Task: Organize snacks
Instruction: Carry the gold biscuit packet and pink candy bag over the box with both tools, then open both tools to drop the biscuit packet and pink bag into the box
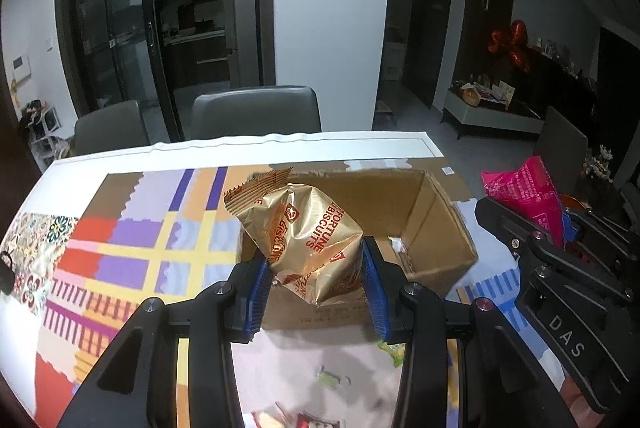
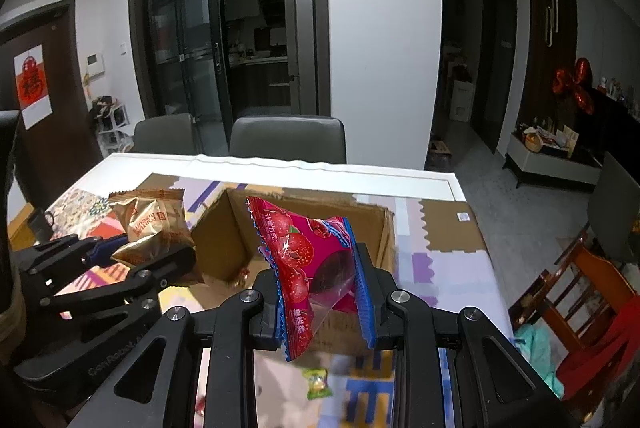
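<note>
Nearest to the cameras, a small green candy [image 2: 319,382] lies on the patterned counter [image 1: 132,248]. Above it, the left claw [image 1: 316,286] is clenched on a gold biscuit bag [image 1: 308,232], and its blue pads [image 1: 258,292] press both sides of the bag. Beside it, the right claw [image 2: 320,302] grasps a pink strawberry snack bag [image 2: 308,260]. Both bags hang in the air, in front of the open cardboard box [image 2: 224,240]. Behind the counter stand two grey chairs [image 2: 288,139].
</note>
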`<state>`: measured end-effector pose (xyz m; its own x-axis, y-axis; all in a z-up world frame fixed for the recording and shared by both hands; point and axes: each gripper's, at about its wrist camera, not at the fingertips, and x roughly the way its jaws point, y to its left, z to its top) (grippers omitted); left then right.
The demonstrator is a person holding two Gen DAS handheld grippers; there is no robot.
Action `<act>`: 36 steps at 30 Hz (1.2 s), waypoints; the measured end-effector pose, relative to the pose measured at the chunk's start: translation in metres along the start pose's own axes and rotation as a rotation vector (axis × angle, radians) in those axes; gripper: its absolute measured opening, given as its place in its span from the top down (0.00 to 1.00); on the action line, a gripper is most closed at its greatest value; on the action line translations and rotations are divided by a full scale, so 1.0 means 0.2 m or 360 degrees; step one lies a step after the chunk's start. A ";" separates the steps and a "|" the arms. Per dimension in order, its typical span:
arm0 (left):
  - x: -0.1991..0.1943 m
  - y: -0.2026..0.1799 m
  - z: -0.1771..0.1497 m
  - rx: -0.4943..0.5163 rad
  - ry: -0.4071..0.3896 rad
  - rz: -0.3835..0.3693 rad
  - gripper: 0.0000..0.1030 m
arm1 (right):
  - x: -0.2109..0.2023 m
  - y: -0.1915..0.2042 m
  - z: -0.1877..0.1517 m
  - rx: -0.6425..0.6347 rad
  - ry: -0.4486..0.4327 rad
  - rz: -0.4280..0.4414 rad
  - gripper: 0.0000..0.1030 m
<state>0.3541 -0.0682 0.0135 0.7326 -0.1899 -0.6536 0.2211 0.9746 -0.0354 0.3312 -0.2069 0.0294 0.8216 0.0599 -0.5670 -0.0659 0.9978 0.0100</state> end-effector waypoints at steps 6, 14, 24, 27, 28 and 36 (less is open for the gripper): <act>0.08 0.04 0.09 0.0026 0.0029 -0.0074 0.59 | 0.08 0.01 0.09 0.0031 -0.0006 -0.0014 0.72; 0.19 0.07 0.19 0.0044 0.0036 -0.0061 0.59 | 0.20 0.02 0.18 0.0027 0.0010 -0.0050 0.72; 0.37 0.06 0.21 0.0095 0.0126 -0.0066 0.58 | 0.41 -0.01 0.19 0.0040 0.0126 -0.0055 0.72; 0.41 0.05 0.20 0.0117 0.0158 -0.0071 0.57 | 0.45 -0.01 0.19 0.0034 0.0153 -0.0050 0.72; 0.42 0.04 0.20 0.0117 0.0172 -0.0077 0.55 | 0.45 -0.01 0.19 0.0022 0.0156 -0.0050 0.72; 0.38 0.06 0.18 0.0103 0.0162 -0.0050 0.25 | 0.46 -0.03 0.19 0.0003 0.0161 -0.0104 0.55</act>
<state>0.4355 -0.0756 -0.0095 0.6561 -0.2040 -0.7266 0.2864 0.9581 -0.0104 0.4289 -0.2064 0.0095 0.7626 -0.0082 -0.6469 -0.0133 0.9995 -0.0283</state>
